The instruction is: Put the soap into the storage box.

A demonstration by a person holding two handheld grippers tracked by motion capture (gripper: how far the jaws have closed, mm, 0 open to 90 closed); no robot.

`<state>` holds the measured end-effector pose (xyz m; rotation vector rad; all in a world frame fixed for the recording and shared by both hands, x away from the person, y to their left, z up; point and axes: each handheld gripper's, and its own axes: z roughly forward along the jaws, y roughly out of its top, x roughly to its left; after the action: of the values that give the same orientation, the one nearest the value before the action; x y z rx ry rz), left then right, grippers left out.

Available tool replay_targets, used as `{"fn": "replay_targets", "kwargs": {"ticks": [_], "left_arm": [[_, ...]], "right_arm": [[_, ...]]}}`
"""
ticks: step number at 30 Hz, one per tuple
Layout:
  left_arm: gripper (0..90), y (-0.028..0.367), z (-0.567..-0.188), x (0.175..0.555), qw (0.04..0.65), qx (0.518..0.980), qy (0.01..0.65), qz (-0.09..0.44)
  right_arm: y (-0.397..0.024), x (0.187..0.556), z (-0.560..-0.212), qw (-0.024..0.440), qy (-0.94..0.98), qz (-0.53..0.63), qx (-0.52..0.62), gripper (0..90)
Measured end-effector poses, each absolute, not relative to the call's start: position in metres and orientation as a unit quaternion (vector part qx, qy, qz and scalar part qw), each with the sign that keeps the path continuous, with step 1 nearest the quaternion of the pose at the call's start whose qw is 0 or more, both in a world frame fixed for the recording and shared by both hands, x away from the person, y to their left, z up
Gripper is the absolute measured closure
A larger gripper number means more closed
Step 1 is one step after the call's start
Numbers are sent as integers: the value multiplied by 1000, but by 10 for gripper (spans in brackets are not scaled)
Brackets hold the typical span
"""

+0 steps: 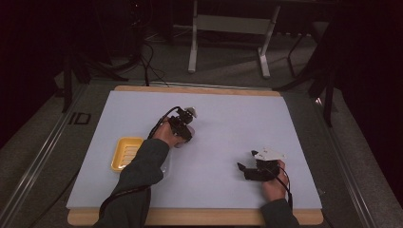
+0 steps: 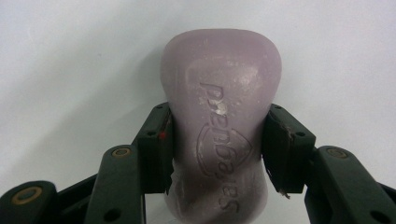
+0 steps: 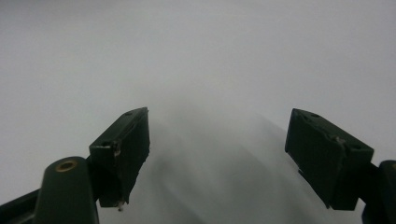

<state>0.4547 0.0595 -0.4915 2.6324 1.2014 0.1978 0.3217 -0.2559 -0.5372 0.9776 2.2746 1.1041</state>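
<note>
A lilac bar of soap with embossed lettering sits between the two black jaws of my left gripper, which is shut on its narrow waist. In the high view the left gripper is near the middle of the white mat and points down, with the soap just below the hand. A yellow ridged soap dish lies to its left, by the forearm. My right gripper rests low at the mat's front right and points left. Its jaws stand wide apart with nothing between them.
The white mat covers a wooden table whose edge shows at the front. Beyond the table are dark floor, cables and the legs of a white stand.
</note>
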Motion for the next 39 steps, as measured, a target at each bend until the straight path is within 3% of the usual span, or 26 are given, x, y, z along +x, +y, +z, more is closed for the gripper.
{"fn": "replay_targets", "kwargs": {"ticks": [39], "left_arm": [[498, 65, -460, 447, 119, 905, 397, 94]], "right_arm": [[-256, 322, -537, 214, 820, 398, 352, 215]]}}
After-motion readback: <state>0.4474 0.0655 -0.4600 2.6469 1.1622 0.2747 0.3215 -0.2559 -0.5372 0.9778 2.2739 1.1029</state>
